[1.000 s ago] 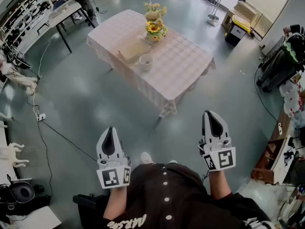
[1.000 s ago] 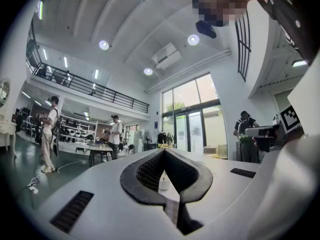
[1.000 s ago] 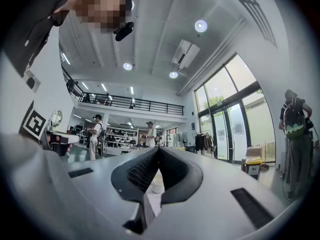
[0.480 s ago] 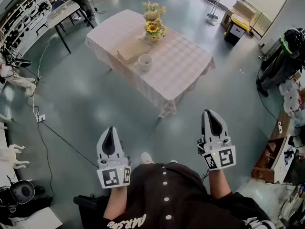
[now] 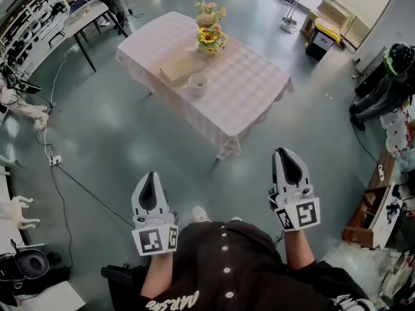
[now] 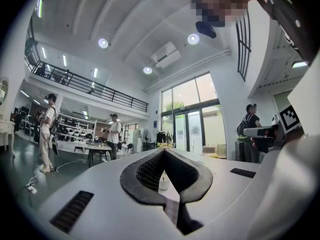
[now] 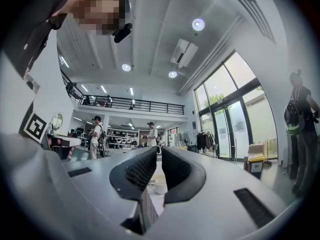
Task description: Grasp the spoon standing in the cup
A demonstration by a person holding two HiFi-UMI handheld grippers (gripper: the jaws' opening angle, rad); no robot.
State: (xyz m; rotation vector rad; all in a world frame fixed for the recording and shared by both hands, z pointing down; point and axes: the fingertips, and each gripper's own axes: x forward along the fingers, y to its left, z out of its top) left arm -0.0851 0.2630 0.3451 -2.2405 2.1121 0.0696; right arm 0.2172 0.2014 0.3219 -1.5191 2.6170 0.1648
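Two grippers low in the head view, just ahead of a dark buttoned shirt [image 5: 224, 264], well apart from each other. Left gripper [image 5: 150, 177]: jaws pressed together, tips meeting, nothing pinched. Right gripper [image 5: 287, 154]: jaws opening, a narrow slit between the tips, nothing in the slit. Both aimed across grey floor [image 5: 130, 135] toward a table [image 5: 259, 89] under a pale checked cloth, well away from either gripper. On the table: white cup [image 5: 198, 83] near the middle, just beside a flat tan board [image 5: 180, 69]; bunch of yellow and cream flowers [image 5: 209, 31] behind both. Spoon possibly a thin sliver at the cup's rim, too small to tell for sure. Cup untouched, seen far off through the notch below each pair of jaws in the gripper views. Several people standing in the hall beyond, one with a backpack [image 7: 292, 119] by the tall windows [image 7: 235, 109].
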